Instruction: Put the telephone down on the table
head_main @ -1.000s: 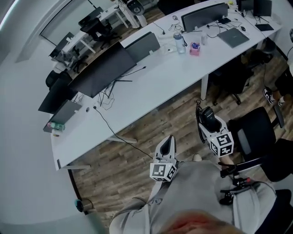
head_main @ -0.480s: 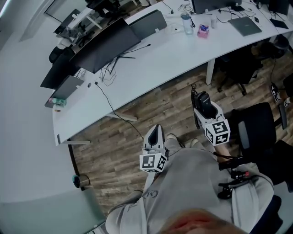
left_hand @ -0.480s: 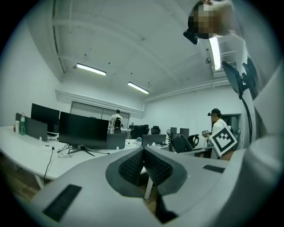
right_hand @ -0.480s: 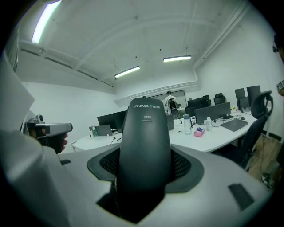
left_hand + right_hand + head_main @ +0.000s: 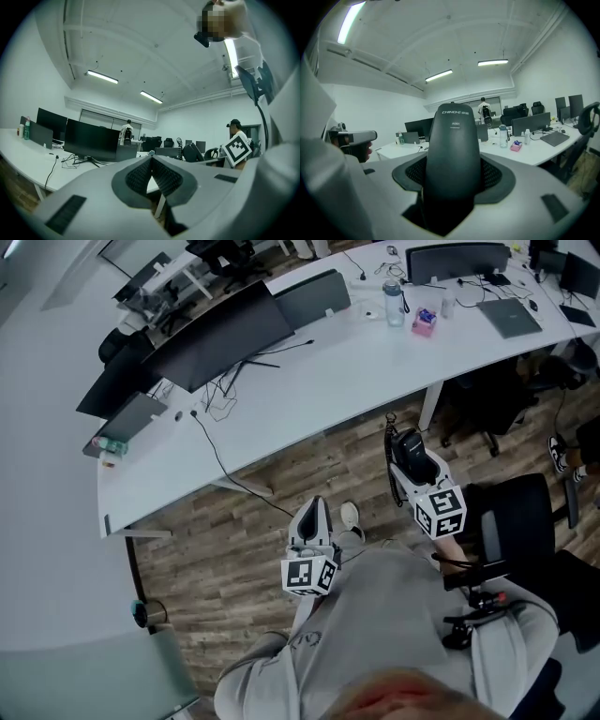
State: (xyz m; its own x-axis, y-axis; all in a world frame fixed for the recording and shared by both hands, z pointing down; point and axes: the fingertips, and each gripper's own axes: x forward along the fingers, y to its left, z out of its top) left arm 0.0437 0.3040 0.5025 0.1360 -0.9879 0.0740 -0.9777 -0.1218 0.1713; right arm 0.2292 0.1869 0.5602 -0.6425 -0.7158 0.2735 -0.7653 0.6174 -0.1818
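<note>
Both point forward: right hand-held gripper (image 5: 405, 448) pinches telephone (image 5: 454, 140), left hand-held gripper (image 5: 317, 510) pressed together.

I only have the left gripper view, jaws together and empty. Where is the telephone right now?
Observer: The right gripper is shut on the black telephone handset.
Operator: Is it over the table yet?
Observer: No; the head view shows it above the wood floor, short of the white table's near edge.
Operator: Anything on the table ahead?
Observer: A clear bottle and a pink box stand there, ahead of the handset.
</note>
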